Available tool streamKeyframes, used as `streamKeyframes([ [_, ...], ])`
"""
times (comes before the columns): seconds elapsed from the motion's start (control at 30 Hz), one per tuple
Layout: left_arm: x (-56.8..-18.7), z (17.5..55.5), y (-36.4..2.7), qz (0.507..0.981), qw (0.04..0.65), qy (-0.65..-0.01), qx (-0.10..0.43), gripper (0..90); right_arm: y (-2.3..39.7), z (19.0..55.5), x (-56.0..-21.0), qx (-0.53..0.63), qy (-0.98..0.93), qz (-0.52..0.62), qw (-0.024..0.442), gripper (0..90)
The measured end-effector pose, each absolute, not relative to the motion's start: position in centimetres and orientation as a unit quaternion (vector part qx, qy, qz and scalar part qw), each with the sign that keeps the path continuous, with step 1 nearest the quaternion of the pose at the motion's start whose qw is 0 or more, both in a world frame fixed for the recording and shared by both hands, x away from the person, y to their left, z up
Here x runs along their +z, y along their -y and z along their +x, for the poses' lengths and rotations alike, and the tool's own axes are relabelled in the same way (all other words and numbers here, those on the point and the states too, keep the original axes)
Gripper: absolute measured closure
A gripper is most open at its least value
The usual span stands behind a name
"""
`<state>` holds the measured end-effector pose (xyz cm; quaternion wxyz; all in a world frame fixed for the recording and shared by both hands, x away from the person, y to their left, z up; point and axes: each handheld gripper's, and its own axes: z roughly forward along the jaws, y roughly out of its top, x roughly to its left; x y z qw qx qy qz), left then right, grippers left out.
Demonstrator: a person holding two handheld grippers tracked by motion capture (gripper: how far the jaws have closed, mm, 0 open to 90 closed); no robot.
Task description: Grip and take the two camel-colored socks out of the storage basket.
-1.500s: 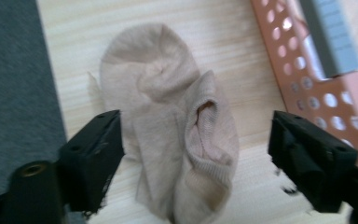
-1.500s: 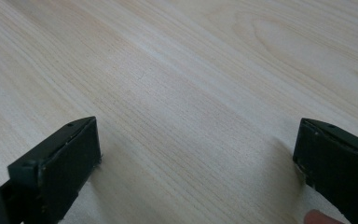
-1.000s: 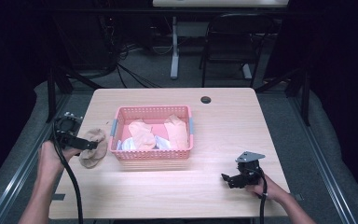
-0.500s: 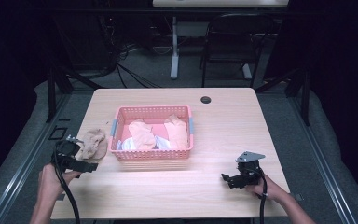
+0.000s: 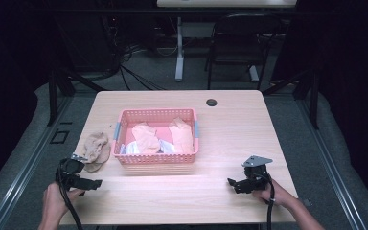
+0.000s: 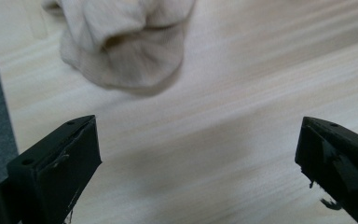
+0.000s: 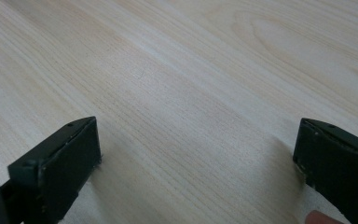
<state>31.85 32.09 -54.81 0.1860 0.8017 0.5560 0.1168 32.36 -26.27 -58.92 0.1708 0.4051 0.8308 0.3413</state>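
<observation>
High view: the left gripper (image 5: 90, 182) rests at the near edge of the surface (image 5: 230, 129), jaws wide and empty, just short of the beige sock (image 5: 95, 150) lying beside the pink basket (image 5: 156, 115). The right gripper (image 5: 235, 184) idles, jaws apart. Next, I judge, another sock from the basket.

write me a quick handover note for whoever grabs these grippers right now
Left gripper: open, empty, low over the near-left table, just short of the beige sock.
Right gripper: open, empty, resting near the table's near-right edge.
Beige sock: loose on the table, left of the pink basket, outside it.
Basket: holds several folded cloths, peach and white.
Done, it seems: one sock is out of the basket and let go.
Left, likely: the rest of the basket's contents, if all are to come out.
</observation>
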Motion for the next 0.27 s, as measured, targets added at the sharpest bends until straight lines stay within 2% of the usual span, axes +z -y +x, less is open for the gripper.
streamKeyframes([
  [0.27, -54.74, 31.82, -32.01, 0.802, 0.184, -0.555, 0.121, 0.0, 26.24, 32.34, -58.93, 0.342, -0.831, 0.405, 0.169, 0.0],
])
